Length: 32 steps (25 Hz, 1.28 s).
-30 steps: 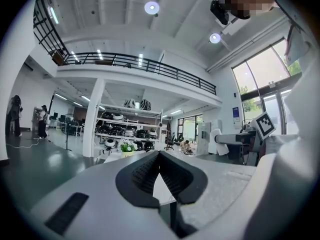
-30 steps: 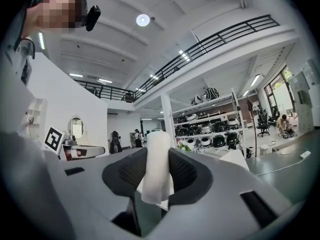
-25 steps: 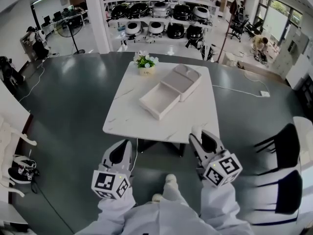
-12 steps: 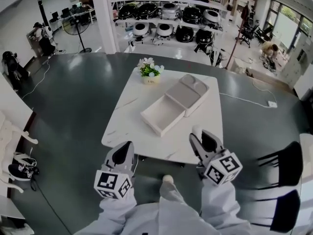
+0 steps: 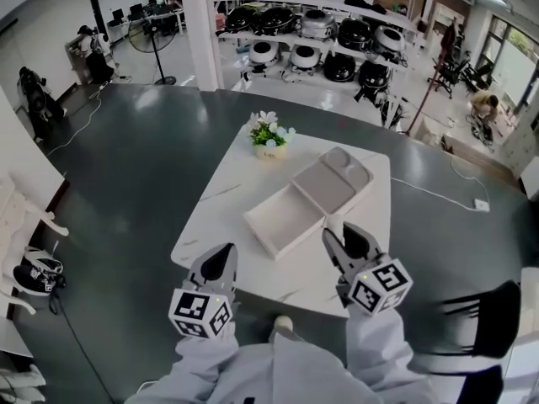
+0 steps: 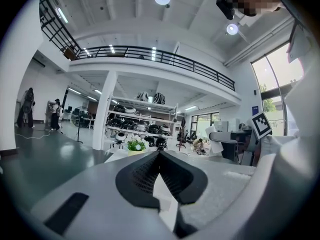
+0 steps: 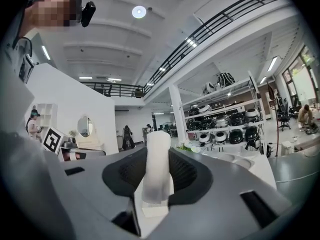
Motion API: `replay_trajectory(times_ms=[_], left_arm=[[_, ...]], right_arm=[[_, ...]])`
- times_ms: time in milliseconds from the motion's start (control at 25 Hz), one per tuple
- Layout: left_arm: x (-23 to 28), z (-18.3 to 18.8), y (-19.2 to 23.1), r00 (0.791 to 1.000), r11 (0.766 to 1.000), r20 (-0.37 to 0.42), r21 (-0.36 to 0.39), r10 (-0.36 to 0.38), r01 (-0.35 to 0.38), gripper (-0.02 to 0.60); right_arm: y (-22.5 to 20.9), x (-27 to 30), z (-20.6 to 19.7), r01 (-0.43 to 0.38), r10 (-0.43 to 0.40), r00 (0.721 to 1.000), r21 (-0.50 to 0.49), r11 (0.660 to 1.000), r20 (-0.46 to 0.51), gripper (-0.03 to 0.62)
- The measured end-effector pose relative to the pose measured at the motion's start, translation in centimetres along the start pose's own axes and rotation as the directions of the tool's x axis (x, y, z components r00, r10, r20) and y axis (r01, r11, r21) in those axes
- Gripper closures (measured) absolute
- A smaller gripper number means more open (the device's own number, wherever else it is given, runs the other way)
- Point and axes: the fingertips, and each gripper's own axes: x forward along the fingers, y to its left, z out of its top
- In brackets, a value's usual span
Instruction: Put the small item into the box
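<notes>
The item (image 7: 157,169), a white cylinder, sits in your right gripper (image 5: 344,230). Its long axis runs along the jaws, and its far end protrudes past the tips toward the box (image 5: 284,219). The jaws stand part open, clamped on the item's sides. Your left gripper (image 6: 160,153) is closed and empty. Both grippers hover at the near edge of the table (image 5: 210,217), apart from the open box.

One marble table (image 5: 217,219), one open white box (image 5: 285,222), one flower pot (image 5: 270,137), one standing fan (image 5: 157,27), one white cylindrical item (image 7: 157,165), and two grippers: left gripper (image 5: 225,252), right gripper (image 5: 341,232).
</notes>
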Motion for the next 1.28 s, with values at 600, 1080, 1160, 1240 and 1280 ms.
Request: replay_trajectory(times_ms=[600,1080,1160,1240,1280], left_arm=[[6.0,-2.9,4.0,0.996,0.994,-0.060,-0.080,0.069,-0.074,0.583],[9.5,-8.0,8.1,0.981,0.980,-0.188,-0.177,0.055,-0.089,0.581],[10.0,-9.0,8.6,0.977,0.977,-0.207,-0.193,0.054,-0.095,0.583],[10.4,-9.8,8.9,0.973,0.973,-0.224,-0.210,0.052,-0.100,0.583],[10.5,-10.1,9.1,0.971,0.971,-0.232,-0.216,0.052,-0.104,0.583]], right_arm=[[-3.5,9.5,-2.4,-0.107,0.105,0.990,-0.014,0.994,-0.095,0.479],[-3.3,17.5,-10.4,-0.187,0.155,0.916,-0.053,0.981,-0.370,0.479],[-3.4,18.4,-11.9,-0.199,0.160,0.896,-0.052,0.979,-0.414,0.479],[-3.4,19.0,-13.2,-0.215,0.167,0.872,-0.053,0.975,-0.460,0.479],[-3.4,19.3,-13.9,-0.226,0.172,0.857,-0.056,0.972,-0.485,0.479]])
